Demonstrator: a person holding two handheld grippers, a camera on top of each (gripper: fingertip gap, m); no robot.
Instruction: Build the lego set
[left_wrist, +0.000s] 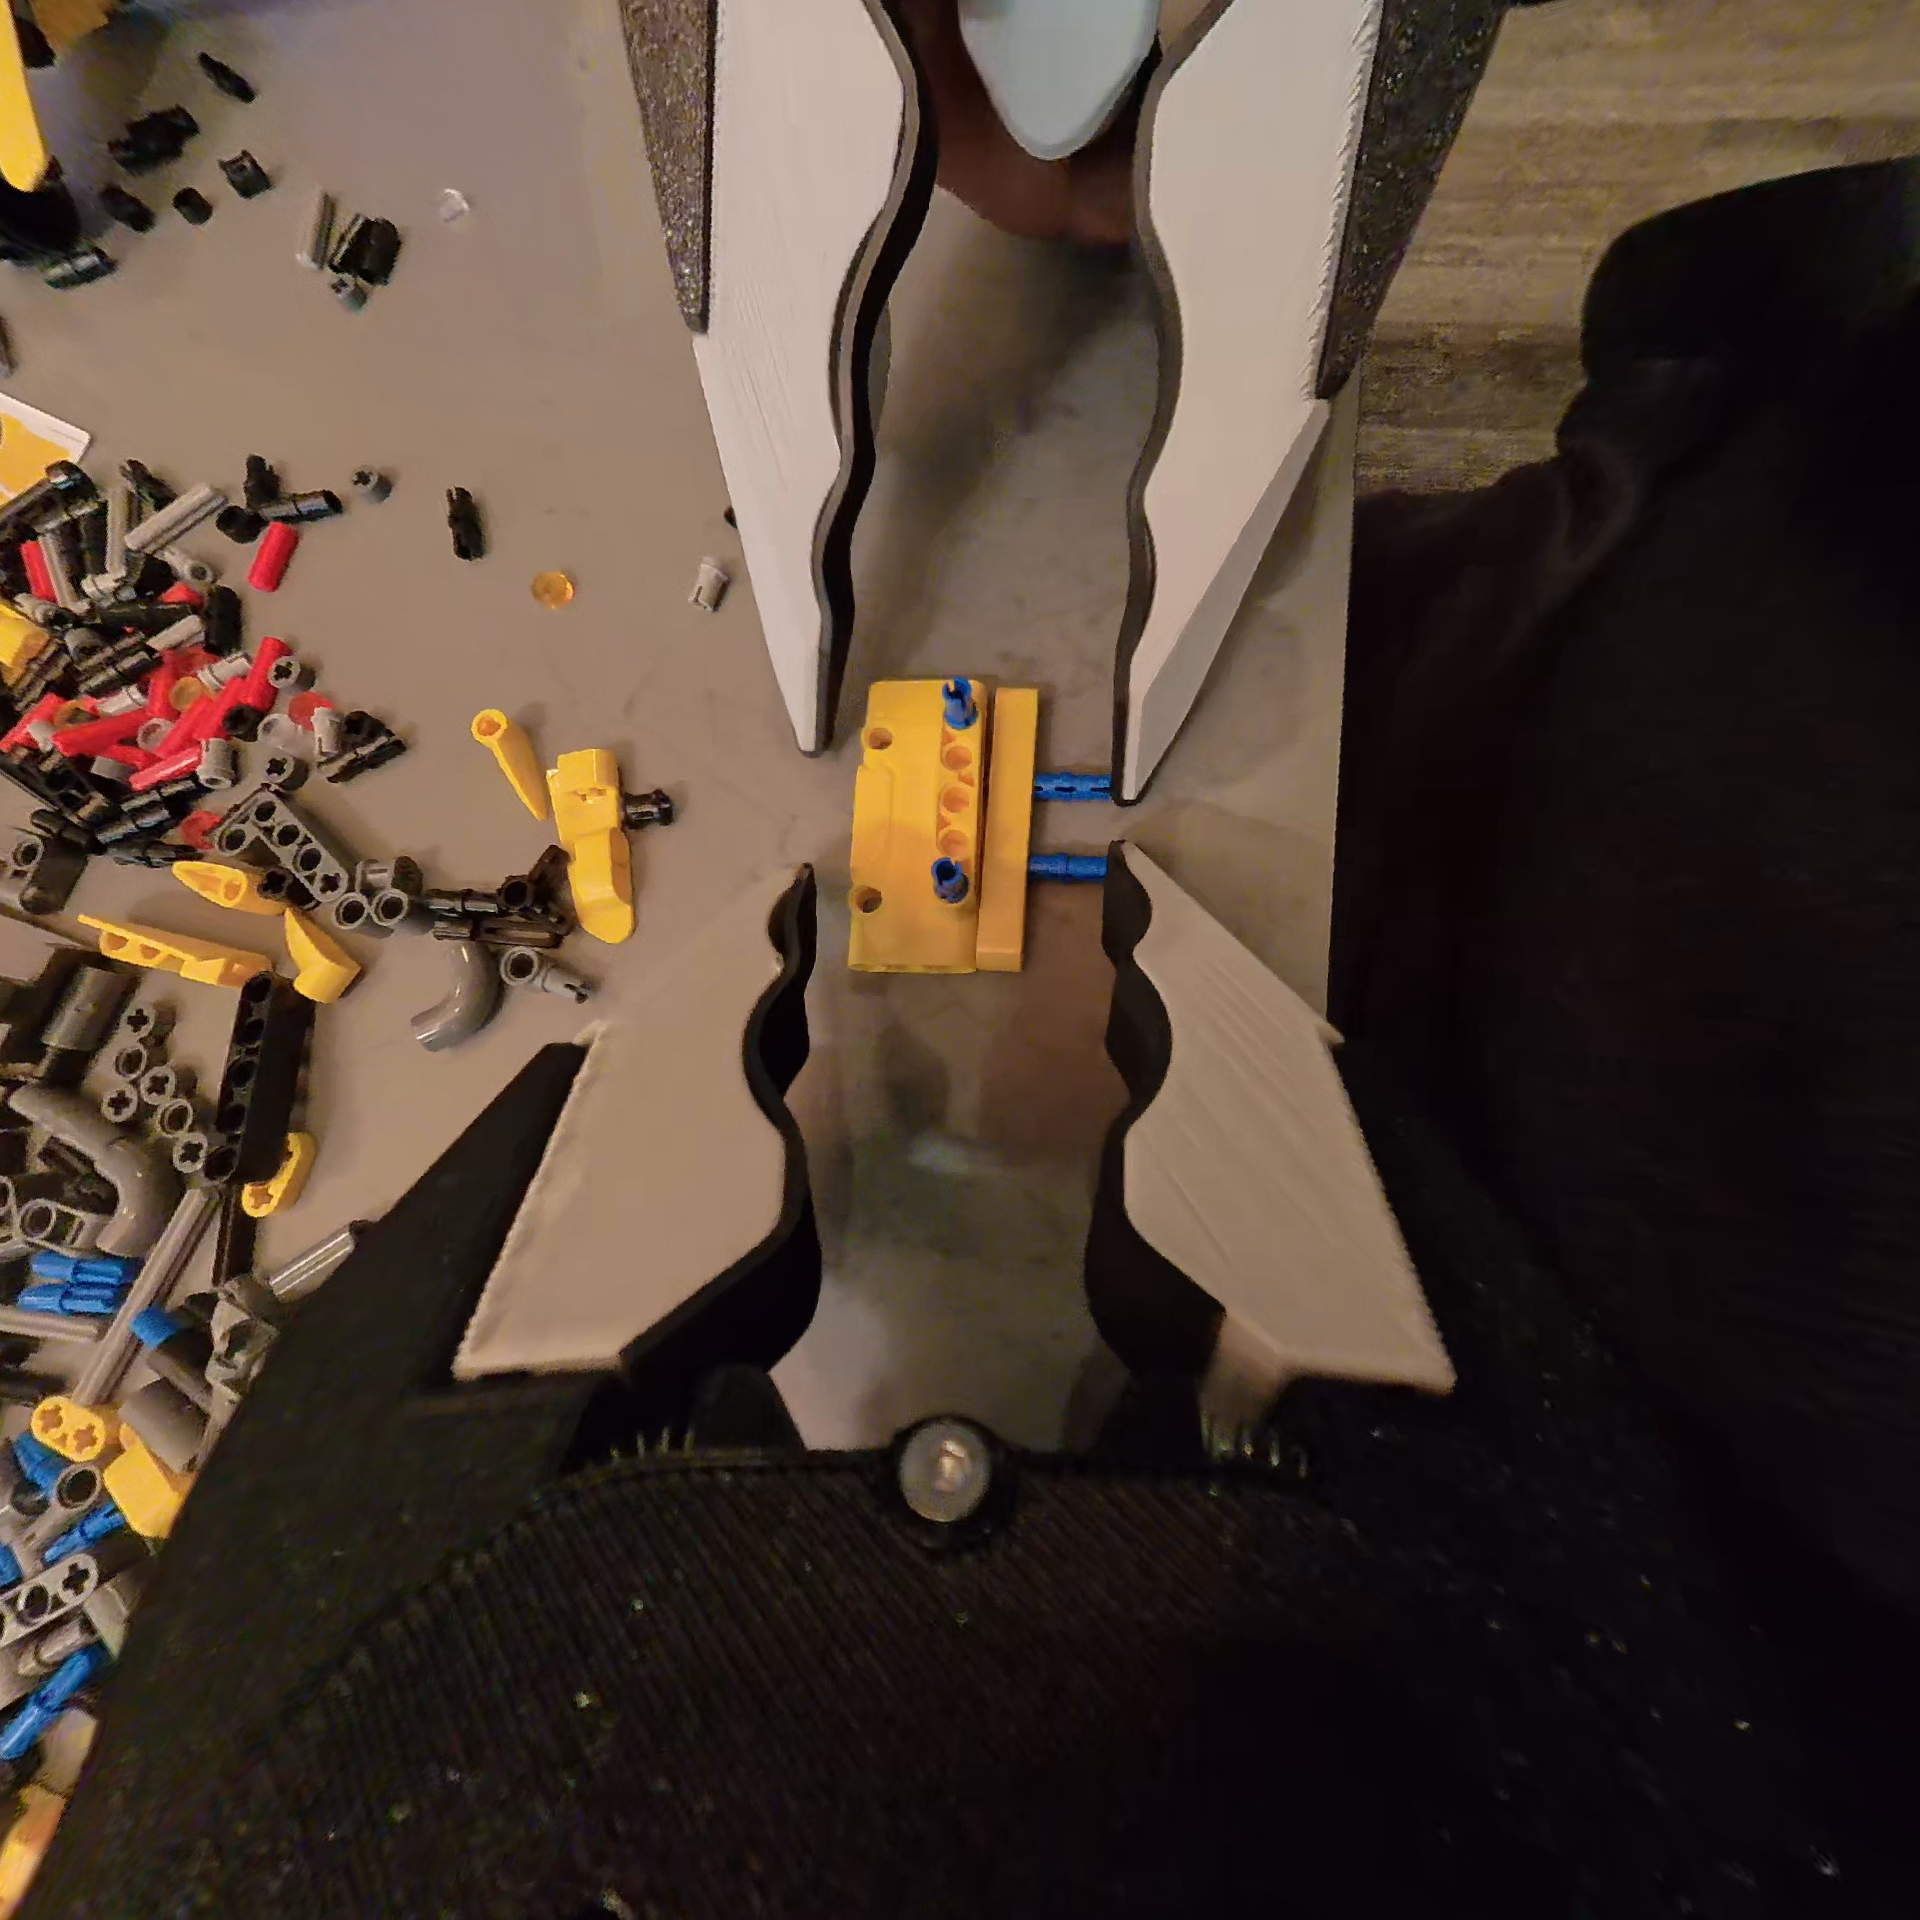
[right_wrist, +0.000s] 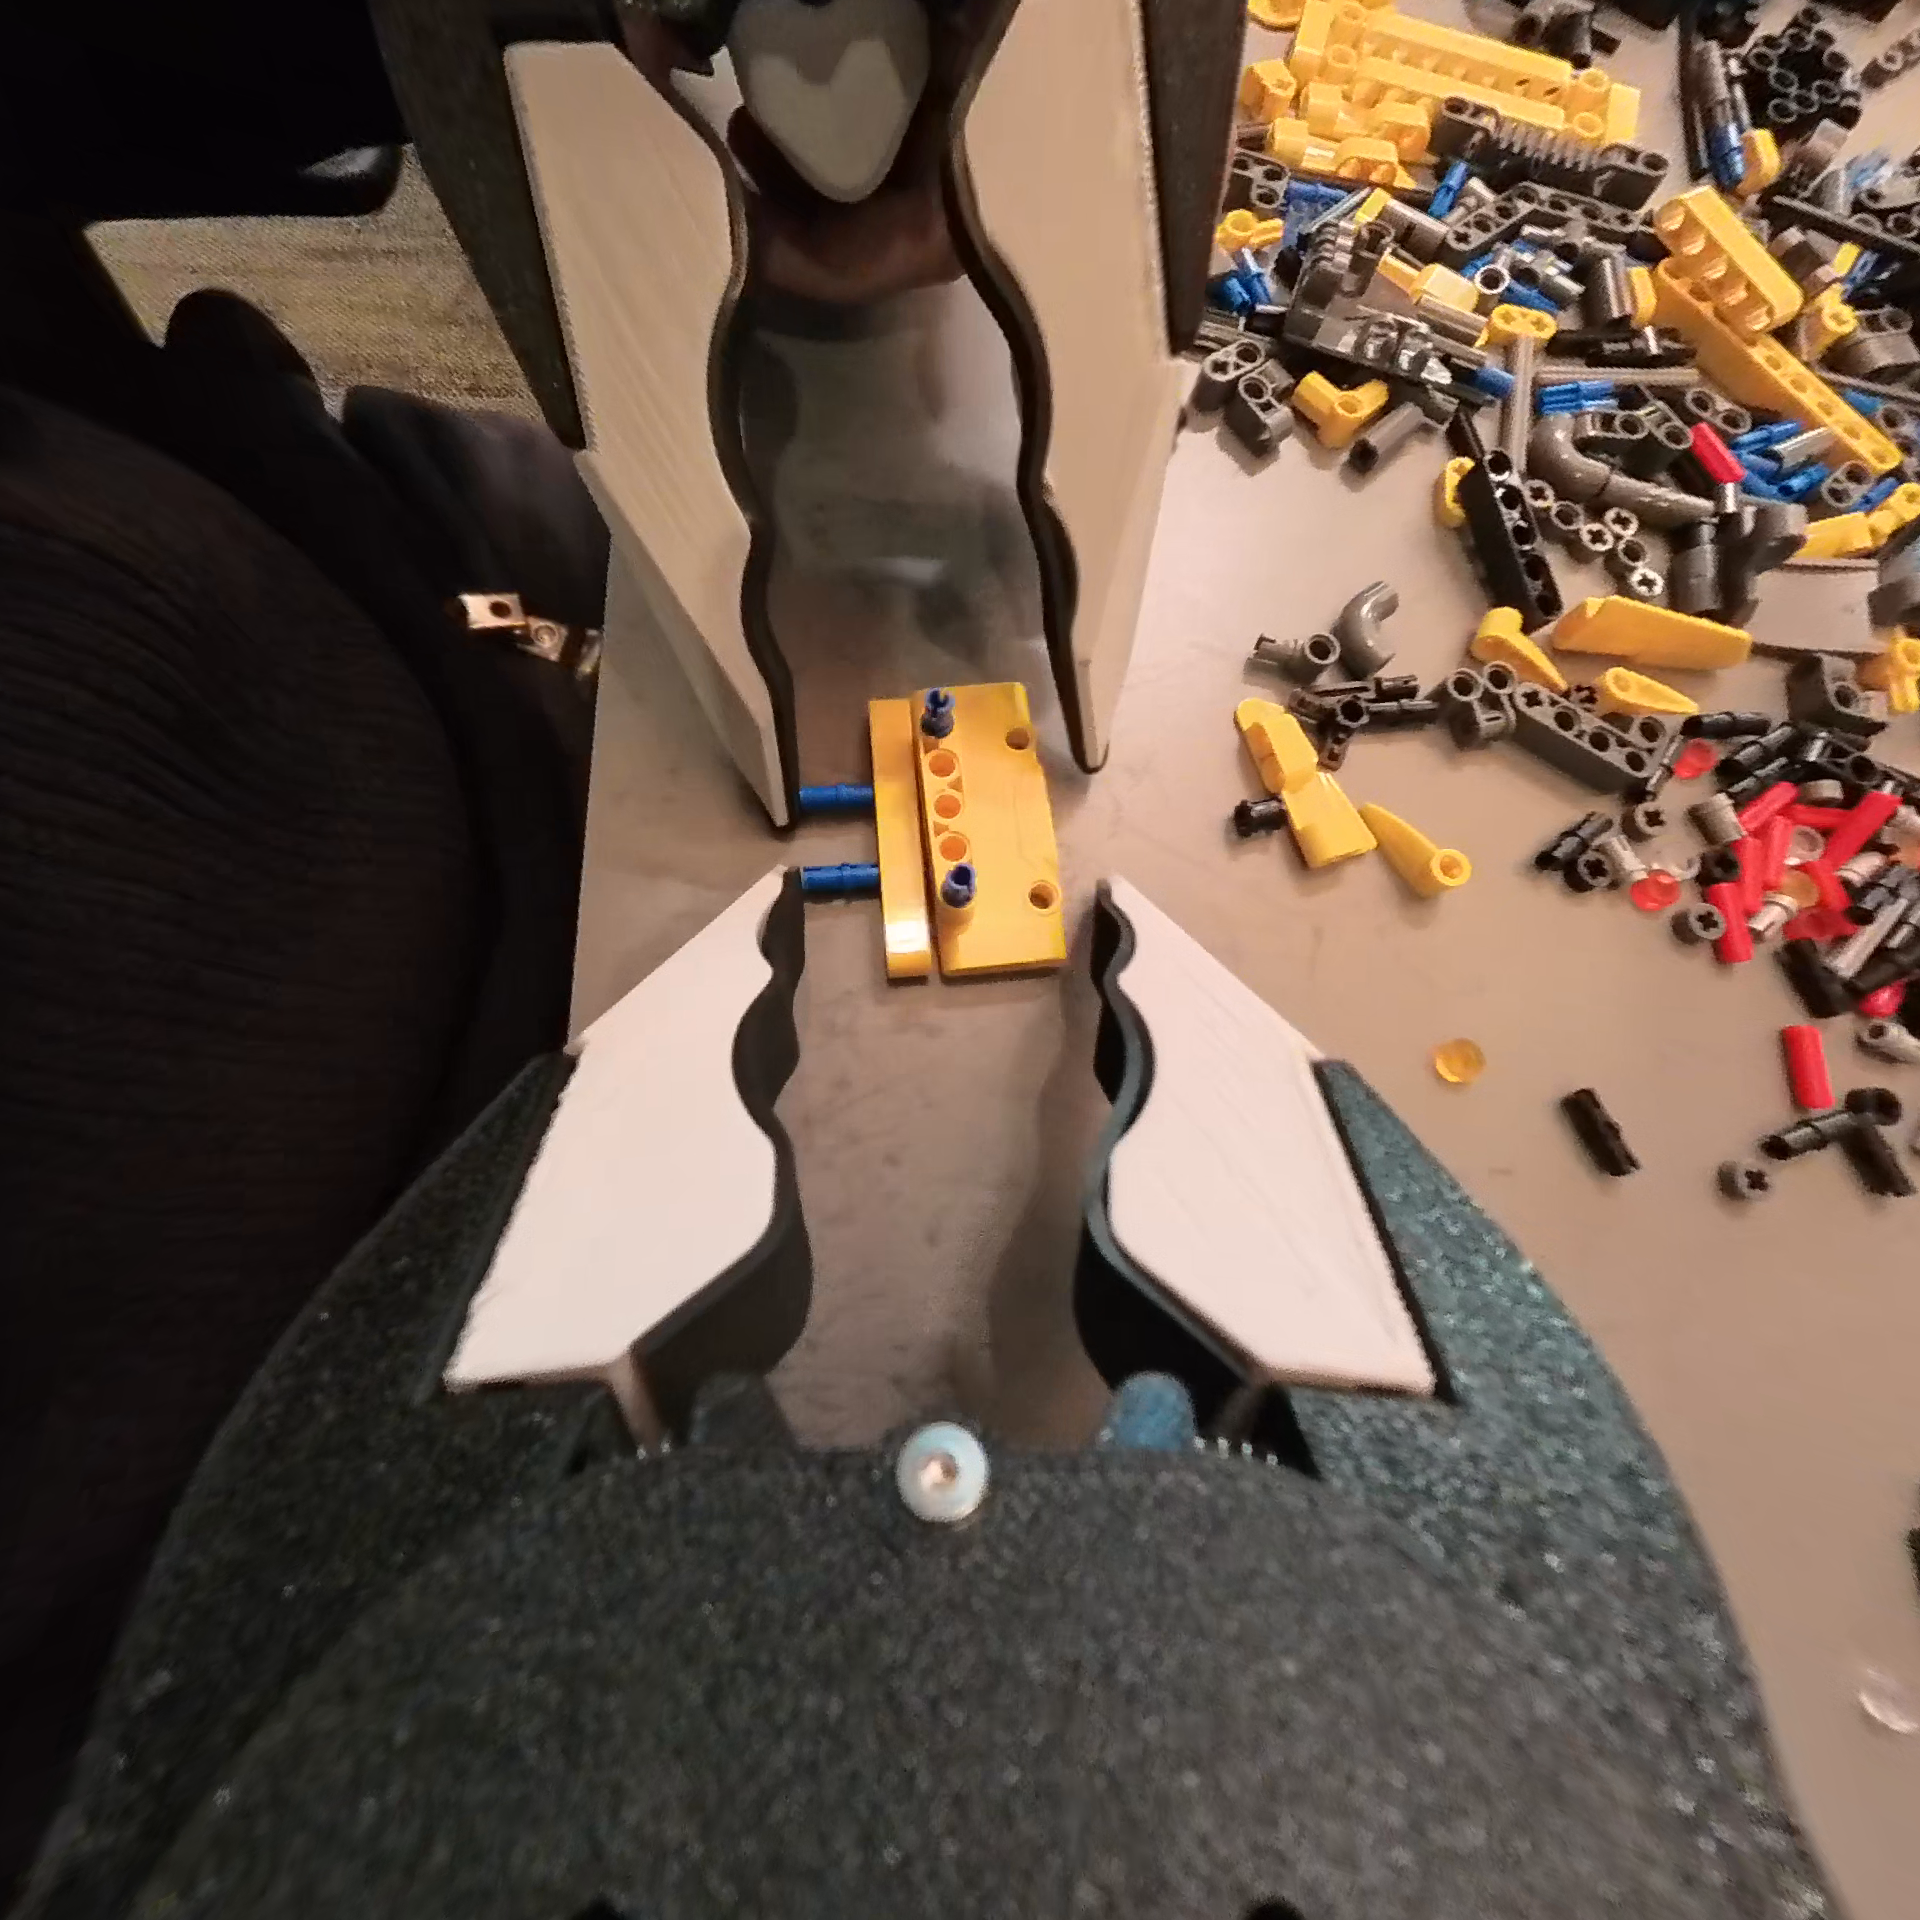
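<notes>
A small yellow assembly (left_wrist: 904, 831) lies flat on the grey table (left_wrist: 540, 353): a panel, a holed beam and a flat strip. Two blue pins stand up from it and two blue pins (left_wrist: 1070, 787) stick out sideways toward the table edge. My left gripper (left_wrist: 961, 862) is open, its tips on either side of the assembly's near end. My right gripper (left_wrist: 971, 769) faces it from the opposite side, also open around the assembly. The right wrist view shows the same assembly (right_wrist: 997, 831) between my right gripper (right_wrist: 943, 878) and the left gripper (right_wrist: 933, 792). Neither gripper holds anything.
A big pile of loose black, grey, red, yellow and blue parts (left_wrist: 156, 748) covers the table to one side, and it also shows in the right wrist view (right_wrist: 1662, 416). The table edge (left_wrist: 1340, 644) runs close beside the assembly, with dark fabric (left_wrist: 1662, 831) beyond it. Left and right tips are no more than a few centimetres apart.
</notes>
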